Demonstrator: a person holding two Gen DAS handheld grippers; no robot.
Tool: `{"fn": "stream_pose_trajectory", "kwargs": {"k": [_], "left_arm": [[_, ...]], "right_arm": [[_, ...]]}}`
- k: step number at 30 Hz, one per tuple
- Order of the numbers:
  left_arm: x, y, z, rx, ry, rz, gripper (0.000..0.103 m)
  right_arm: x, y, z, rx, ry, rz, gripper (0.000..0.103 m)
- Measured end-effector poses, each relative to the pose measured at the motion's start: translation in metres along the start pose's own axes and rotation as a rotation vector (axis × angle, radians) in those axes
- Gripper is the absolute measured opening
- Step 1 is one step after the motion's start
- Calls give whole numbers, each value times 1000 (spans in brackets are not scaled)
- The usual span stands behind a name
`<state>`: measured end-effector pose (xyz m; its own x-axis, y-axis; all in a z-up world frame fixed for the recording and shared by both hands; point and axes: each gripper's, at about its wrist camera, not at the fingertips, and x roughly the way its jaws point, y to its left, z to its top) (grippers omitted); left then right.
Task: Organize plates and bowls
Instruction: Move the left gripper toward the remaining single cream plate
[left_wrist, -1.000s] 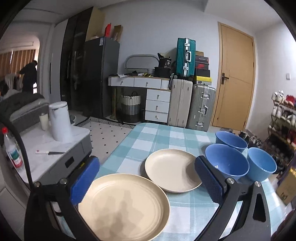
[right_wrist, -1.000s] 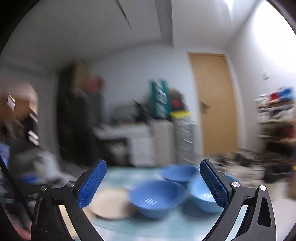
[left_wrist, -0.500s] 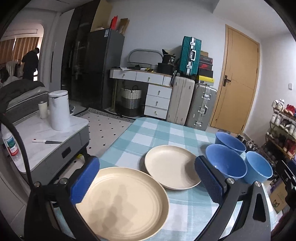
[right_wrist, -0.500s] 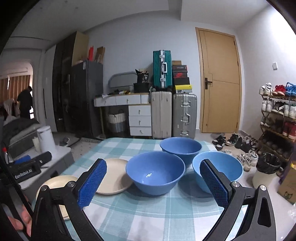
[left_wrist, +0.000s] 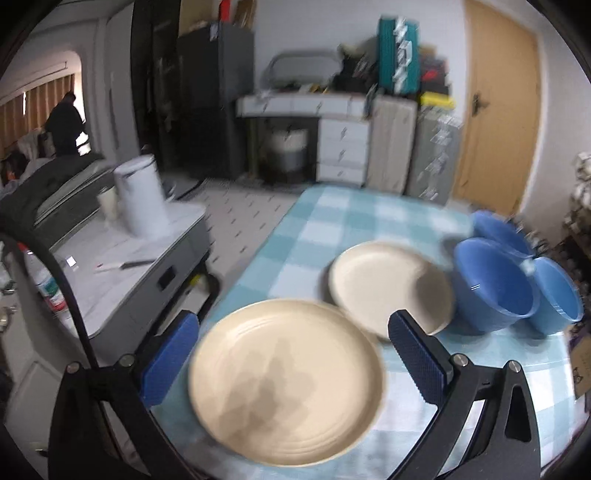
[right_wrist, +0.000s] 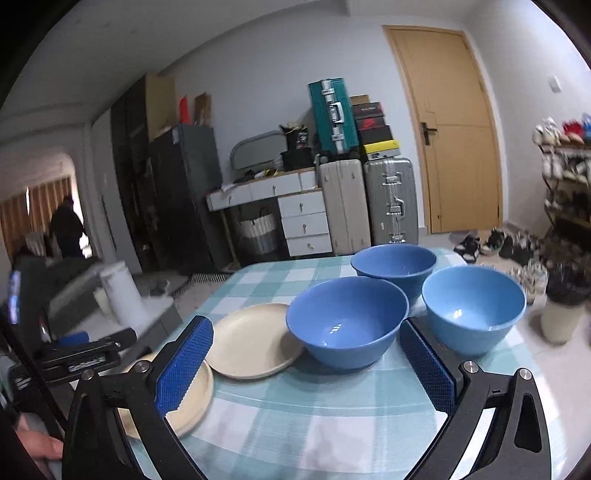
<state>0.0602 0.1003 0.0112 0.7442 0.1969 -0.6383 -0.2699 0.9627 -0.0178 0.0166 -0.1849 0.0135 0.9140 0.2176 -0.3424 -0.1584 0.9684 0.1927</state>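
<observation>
Two beige plates and three blue bowls lie on a teal checked tablecloth (left_wrist: 354, 210). The large plate (left_wrist: 288, 380) sits near the front edge, framed by my open left gripper (left_wrist: 295, 362), which hovers just above it. Behind it lies the smaller plate (left_wrist: 388, 284), with the bowls (left_wrist: 491, 284) to its right. In the right wrist view the nearest bowl (right_wrist: 347, 321) stands just beyond my open right gripper (right_wrist: 306, 365); two more bowls (right_wrist: 472, 306) (right_wrist: 393, 264) sit right and behind. The smaller plate (right_wrist: 255, 339) lies left of the nearest bowl and the large plate (right_wrist: 184, 402) at the front left.
A grey side cabinet (left_wrist: 122, 273) with a white kettle (left_wrist: 140, 199) stands left of the table. Suitcases (right_wrist: 369, 203), a drawer desk and a wooden door (right_wrist: 450, 129) line the far wall. A shoe rack (right_wrist: 565, 177) is on the right. A person stands far back left.
The left gripper has dropped lower and closer over the large plate, its view now blurred. The right gripper has tilted and edged nearer the front bowl. No dish has moved.
</observation>
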Motion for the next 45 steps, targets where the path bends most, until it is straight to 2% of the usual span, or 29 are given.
{"fn": "stream_pose_trajectory", "kwargs": {"k": [2, 5, 8, 12, 13, 15, 17, 20, 23, 25, 29, 32, 34, 38, 39, 40, 42, 45], "left_arm": [[12, 10, 13, -13, 78, -3, 103], [27, 24, 37, -38, 153, -35, 103], [42, 25, 56, -29, 197, -39, 103], [76, 8, 78, 80, 304, -18, 103], [89, 1, 82, 126, 346, -11, 103], [107, -7, 85, 173, 378, 4, 103], [125, -14, 88, 205, 417, -26, 103], [154, -16, 92, 163, 506, -110, 103], [180, -21, 94, 124, 578, -142, 101], [188, -26, 94, 127, 588, -148, 101], [207, -43, 95, 202, 621, -171, 101], [218, -54, 98, 255, 623, -184, 100], [227, -59, 99, 282, 634, -182, 89], [243, -60, 96, 295, 646, -181, 77], [246, -60, 95, 292, 645, -195, 68], [248, -60, 94, 289, 645, -211, 54], [254, -59, 91, 283, 659, -233, 35], [258, -60, 86, 296, 666, -236, 32]], "right_arm": [[5, 2, -3, 31, 56, 2, 102], [18, 2, -12, 124, 151, -7, 102], [34, -6, -23, 317, 219, -8, 102], [56, -12, -39, 499, 285, -42, 102], [61, -11, -41, 513, 295, -50, 102], [74, -3, -44, 529, 306, -52, 102], [80, 2, -46, 545, 292, -64, 102], [94, 9, -51, 559, 280, -90, 102], [104, 9, -59, 592, 288, -100, 102], [114, 12, -63, 596, 288, -111, 102], [119, 19, -66, 566, 254, -124, 102], [118, 24, -64, 542, 252, -98, 102], [114, 26, -61, 526, 242, -89, 102], [107, 29, -57, 511, 225, -72, 102], [106, 30, -56, 508, 223, -67, 102], [104, 33, -54, 496, 215, -65, 102], [99, 38, -51, 470, 198, -55, 102], [96, 45, -48, 453, 192, -37, 102]]}}
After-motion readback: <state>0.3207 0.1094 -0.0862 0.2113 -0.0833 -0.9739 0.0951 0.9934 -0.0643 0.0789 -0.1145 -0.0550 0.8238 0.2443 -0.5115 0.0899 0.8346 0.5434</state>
